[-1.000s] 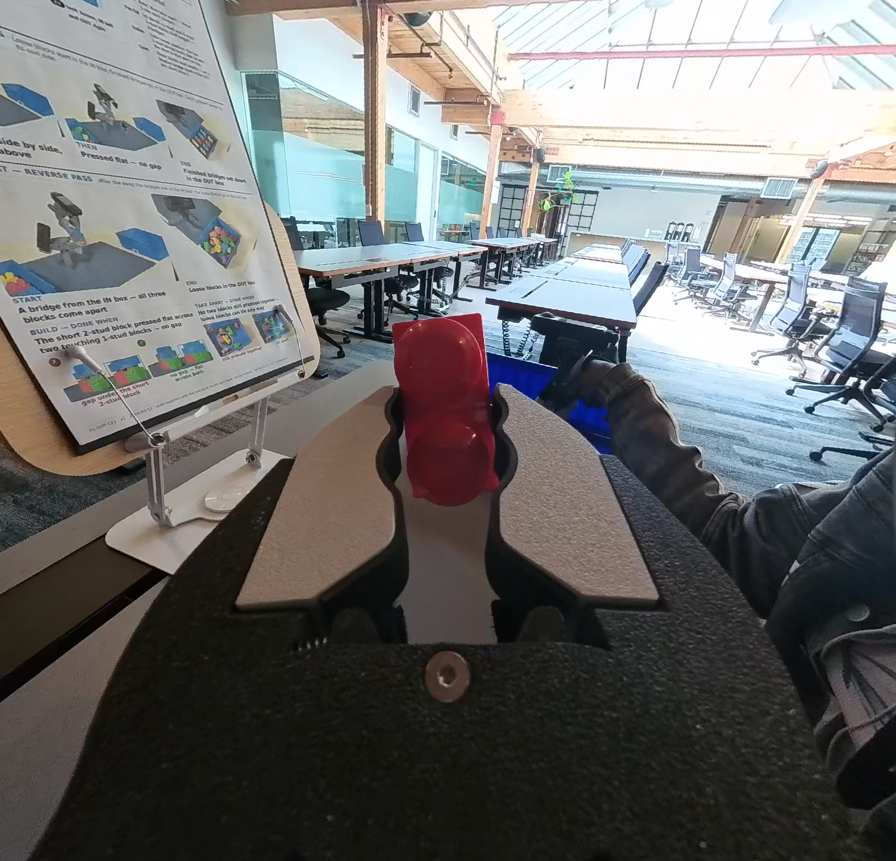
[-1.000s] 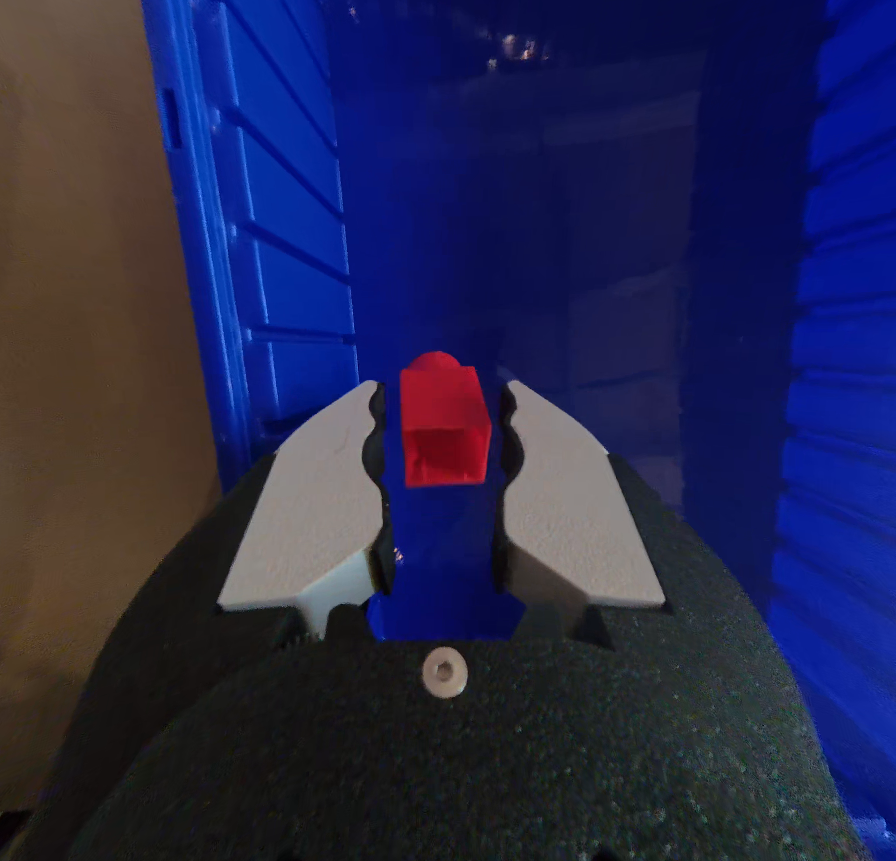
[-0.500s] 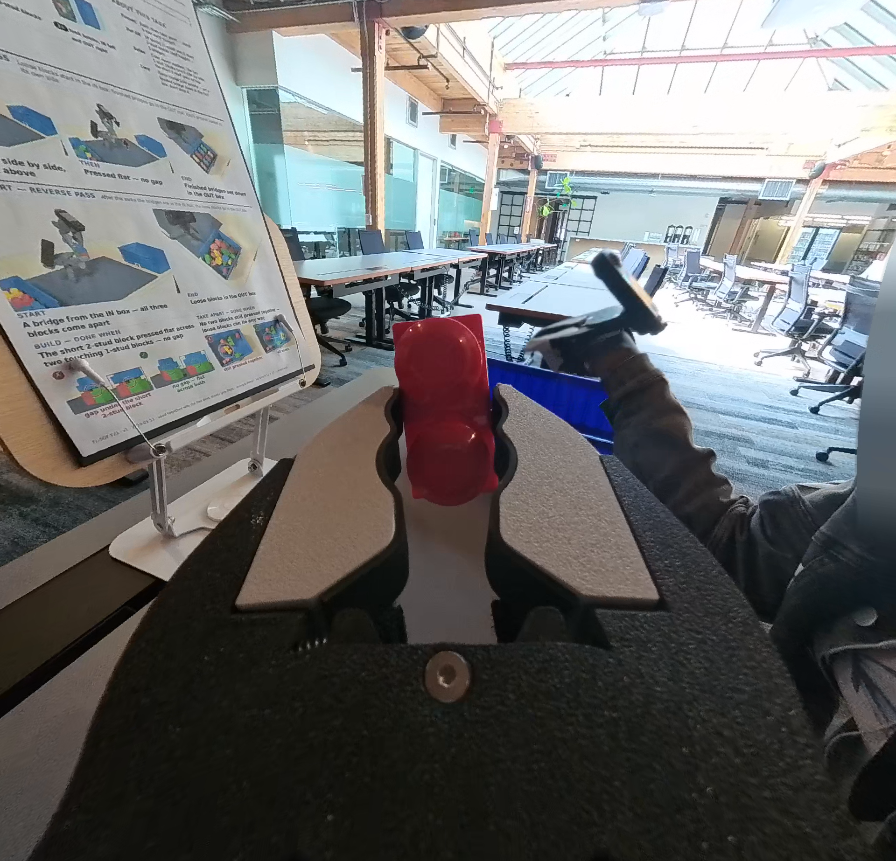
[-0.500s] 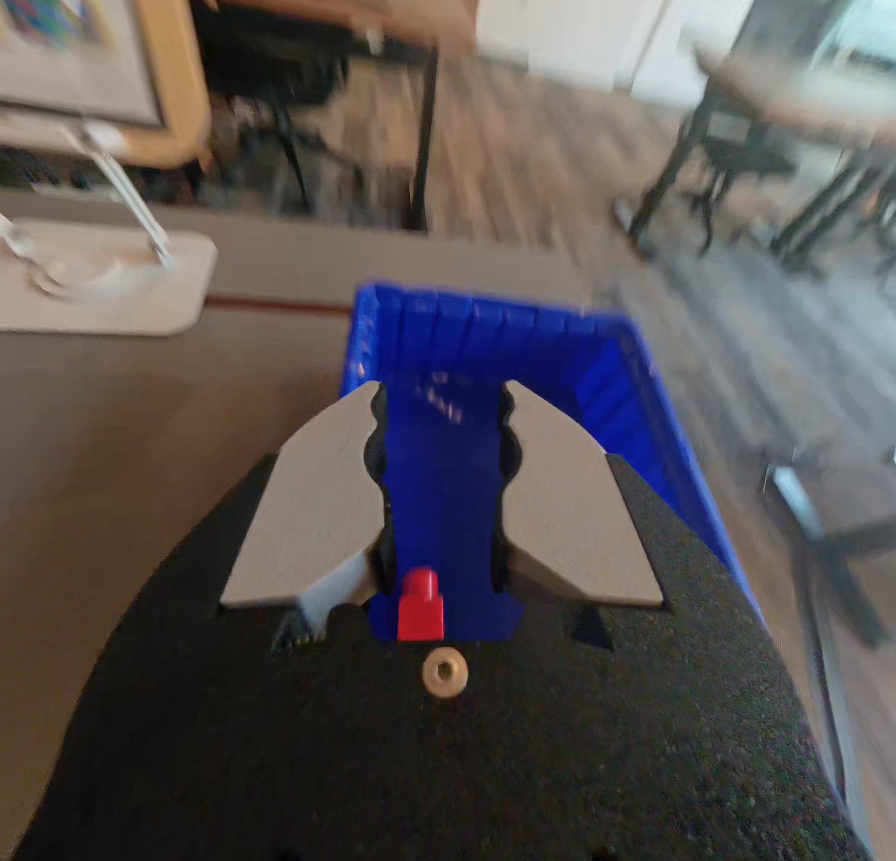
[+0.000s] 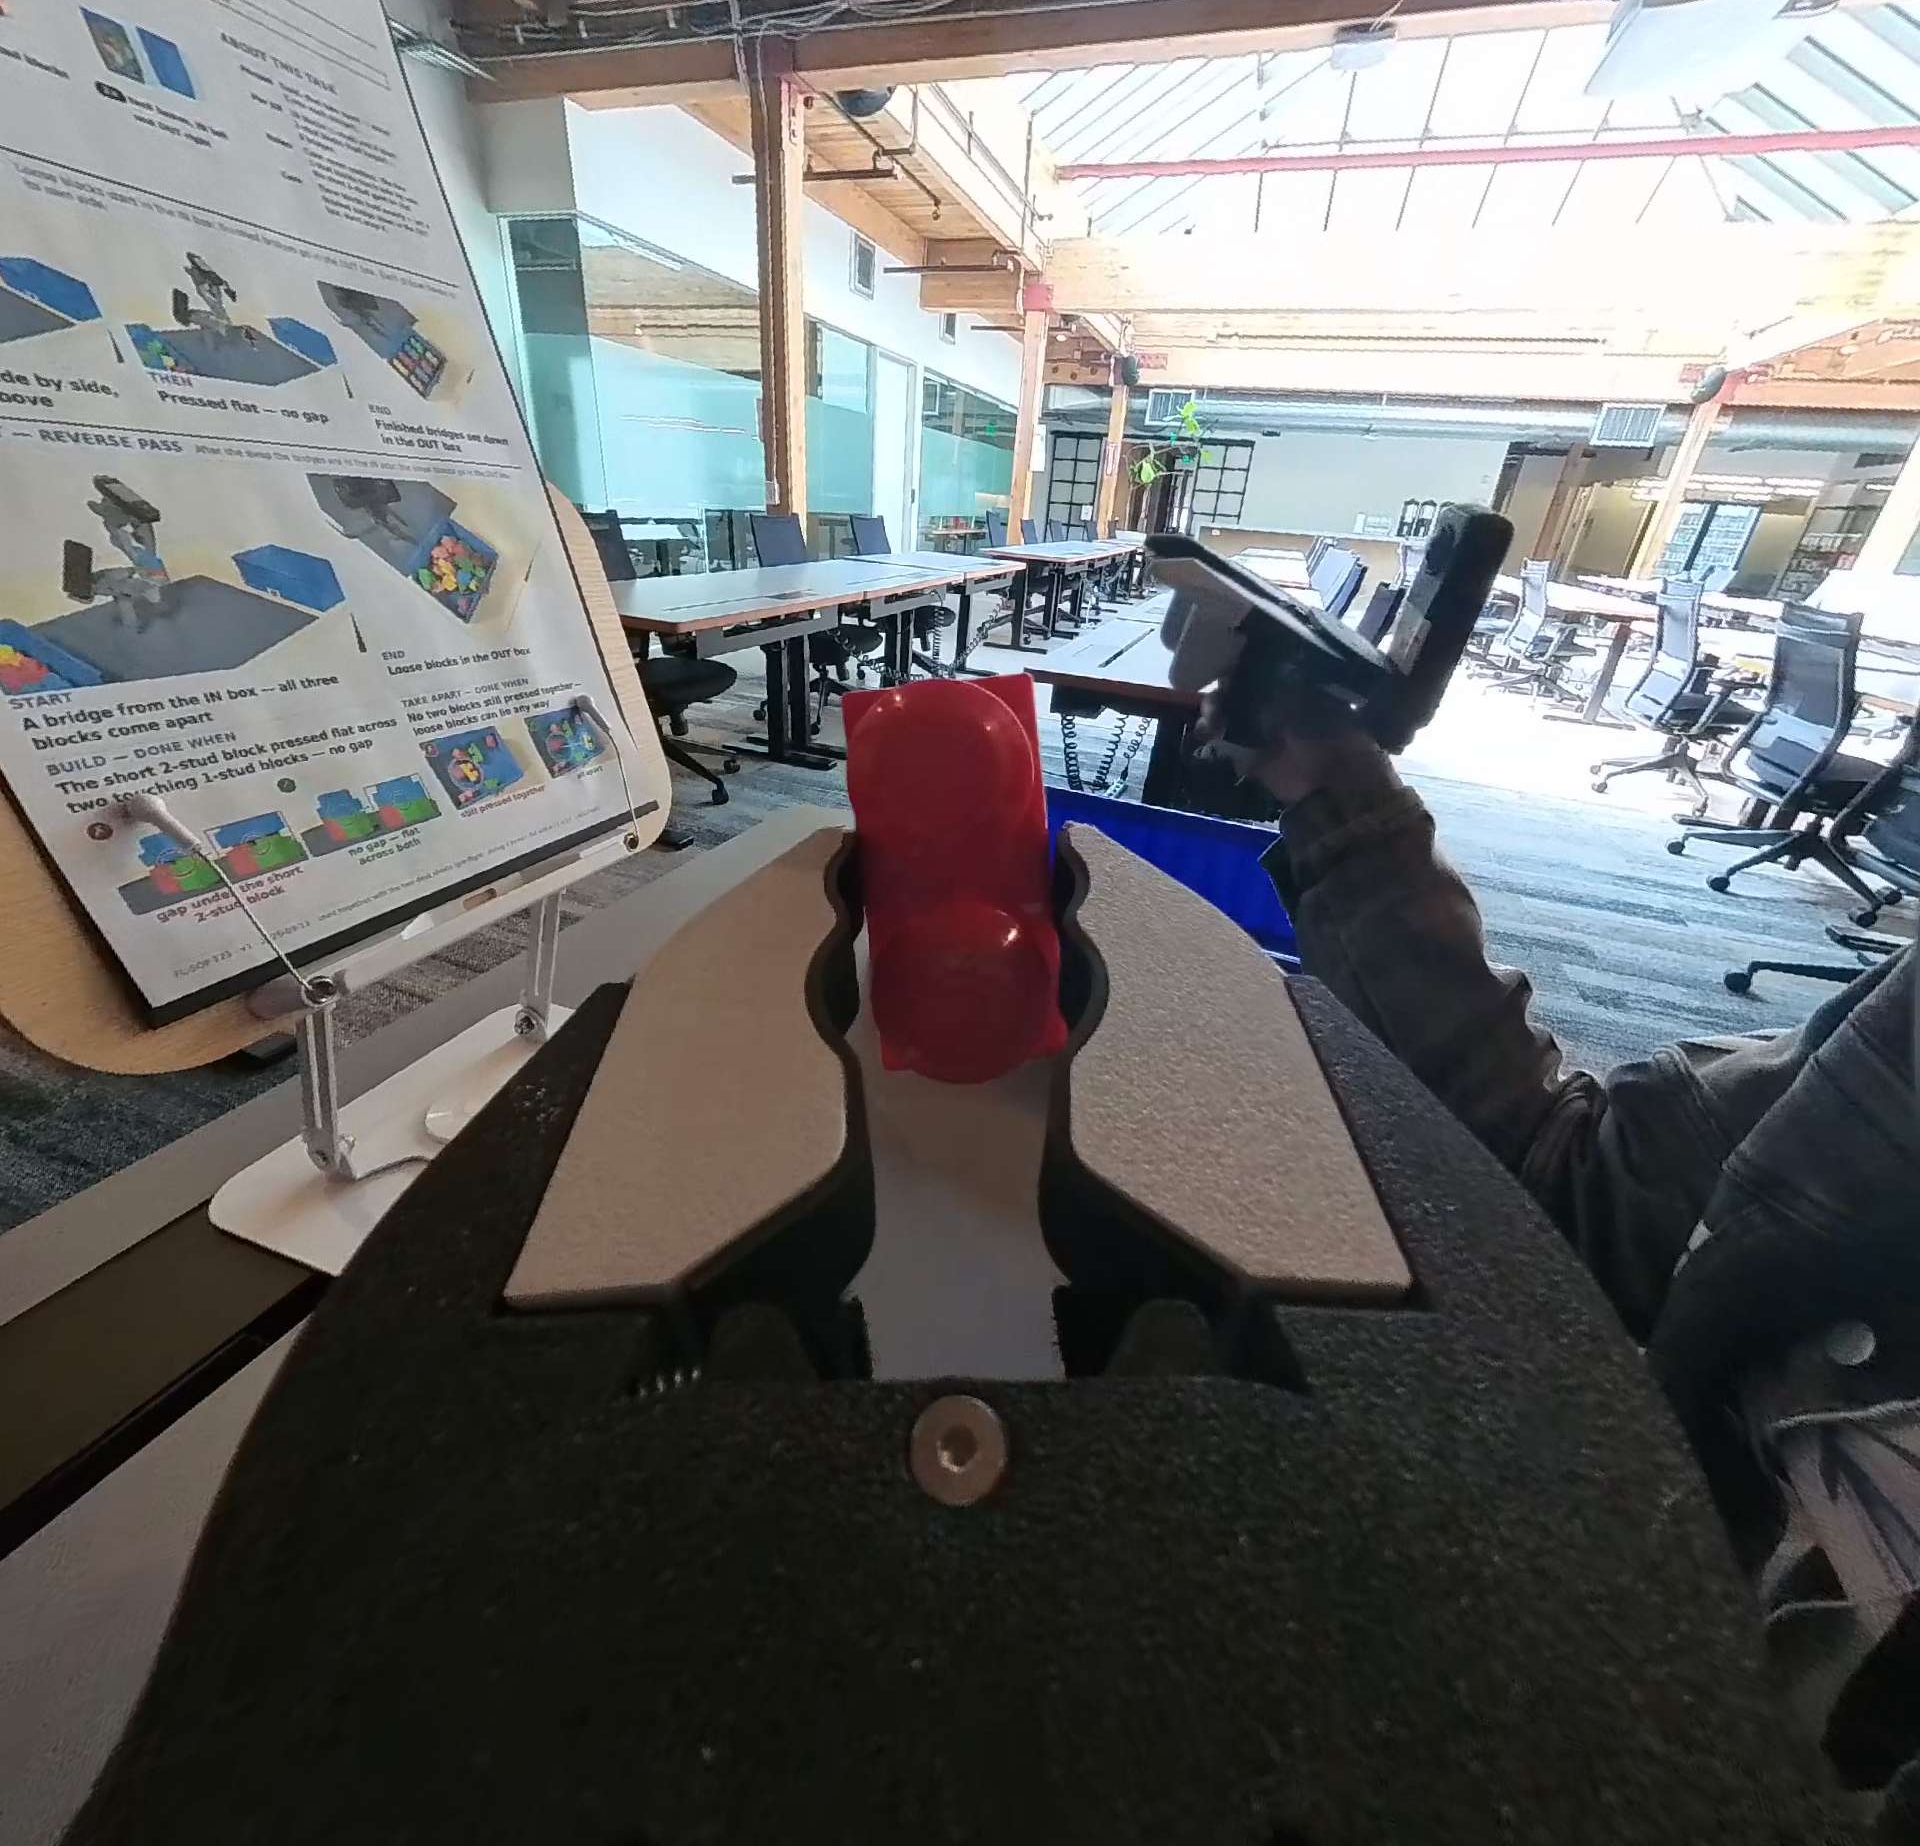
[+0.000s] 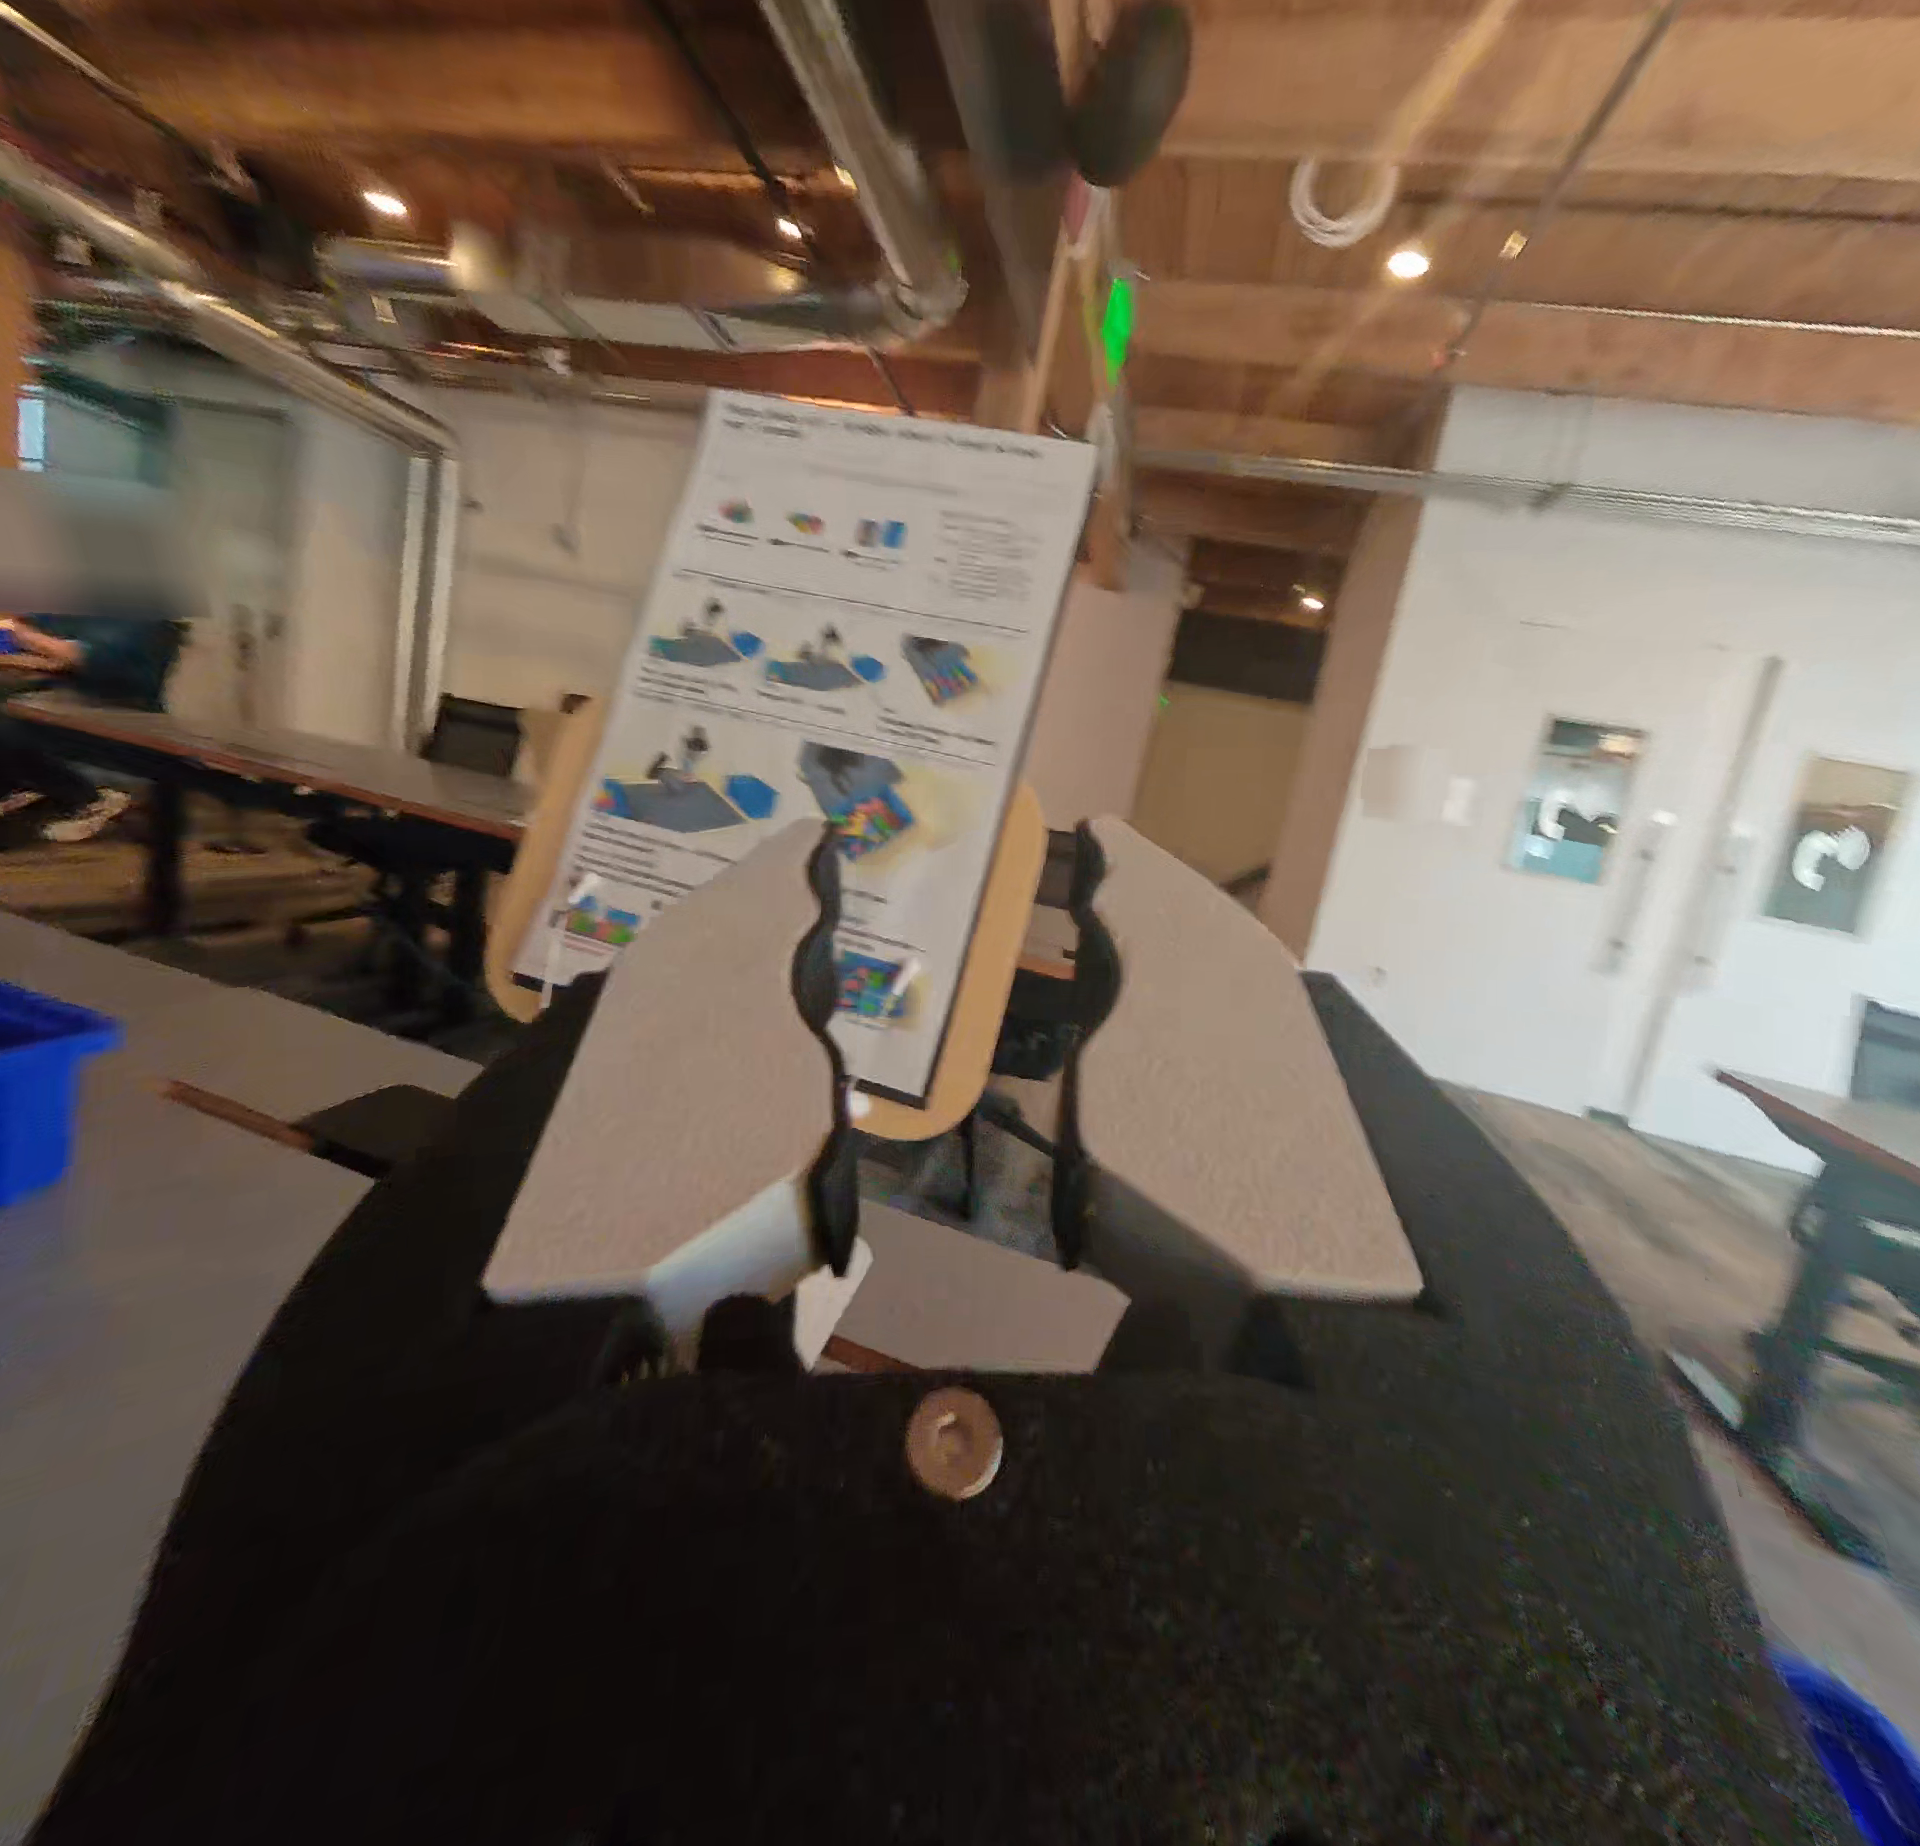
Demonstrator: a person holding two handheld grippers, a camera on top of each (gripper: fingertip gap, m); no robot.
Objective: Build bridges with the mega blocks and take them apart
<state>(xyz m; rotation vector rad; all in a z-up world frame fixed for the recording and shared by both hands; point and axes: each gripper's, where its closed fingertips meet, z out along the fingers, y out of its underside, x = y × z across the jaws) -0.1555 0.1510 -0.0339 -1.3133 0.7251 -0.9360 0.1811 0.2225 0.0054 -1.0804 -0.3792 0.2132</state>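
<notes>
My left gripper (image 5: 951,840) is shut on a red two-stud block (image 5: 951,882) and holds it up above the grey table (image 5: 125,1277), studs facing the camera. My right gripper (image 6: 951,840) is open and empty, raised and pointing at the instruction sheet. It also shows in the left wrist view (image 5: 1309,633), held high above a blue bin (image 5: 1164,856) by a dark-sleeved arm (image 5: 1392,944). The bin's inside is hidden.
An instruction sheet on a wooden stand (image 5: 260,508) stands at the table's back left; it also shows in the right wrist view (image 6: 831,716). A blue bin's corner (image 6: 42,1100) sits at that view's left edge. Office desks and chairs fill the room behind. The gap from one gripper's tips to the other's is roughly 35 cm.
My right gripper let go of a small red block inside the blue bin, then lifted out and swung up toward the stand. My left gripper has stayed nearly still with its block.
</notes>
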